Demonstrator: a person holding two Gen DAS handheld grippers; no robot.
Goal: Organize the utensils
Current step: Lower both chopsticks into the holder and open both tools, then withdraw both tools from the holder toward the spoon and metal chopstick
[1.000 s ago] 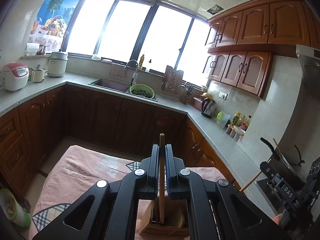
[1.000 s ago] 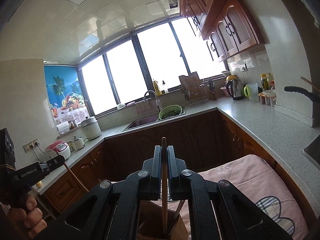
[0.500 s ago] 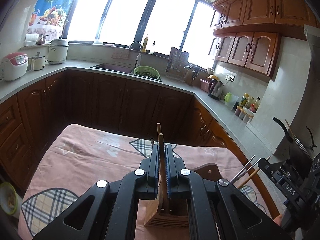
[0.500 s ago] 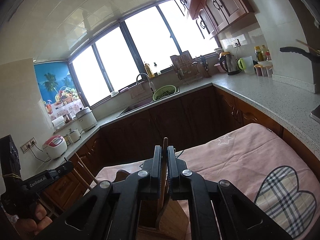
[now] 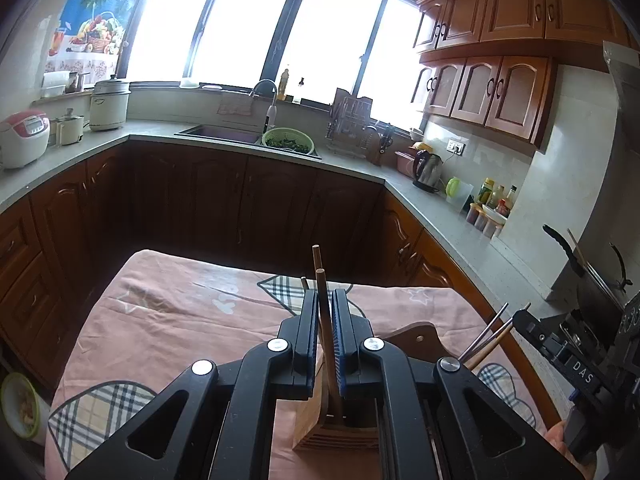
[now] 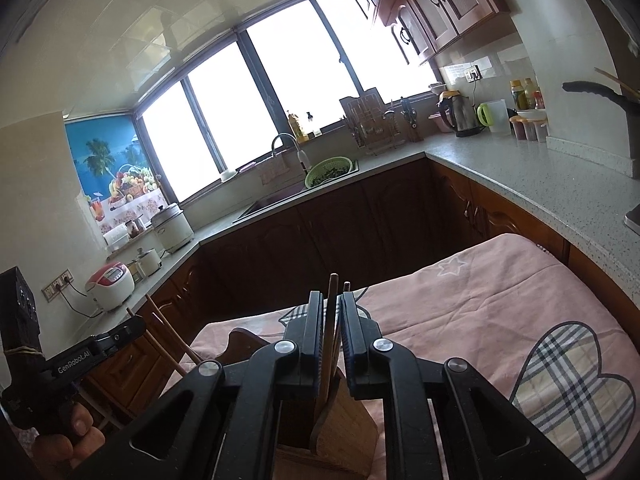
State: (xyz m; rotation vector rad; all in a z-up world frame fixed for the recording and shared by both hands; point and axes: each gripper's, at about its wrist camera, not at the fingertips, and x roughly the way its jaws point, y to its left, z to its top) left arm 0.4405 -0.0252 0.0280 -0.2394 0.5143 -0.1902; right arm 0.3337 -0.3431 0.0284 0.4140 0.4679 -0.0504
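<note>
While both of my tools hang over the wooden holder (image 5: 336, 428), each has a wooden chopstick standing between its jaws, its lower end down inside the holder. The left tool (image 5: 325, 320) is opening: I see a sliver of light on either side of its chopstick (image 5: 326, 332), so the pads no longer press on it. The right tool (image 6: 331, 324) is opening too, and its chopstick (image 6: 330, 344) leans loose in the gap, clear of both pads (a second stick tip shows just beside it, behind the right-hand jaw). The holder stands on the pink cloth (image 5: 168, 332) that covers the worktop, with a plaid heart patch (image 6: 568, 392) to the right in the right view. In the left view the right tool's body sits at the far right with more chopsticks (image 5: 486, 340) fanned out in front of it. In the right view a hand (image 6: 68, 436) grips the left tool at the lower left edge.
</note>
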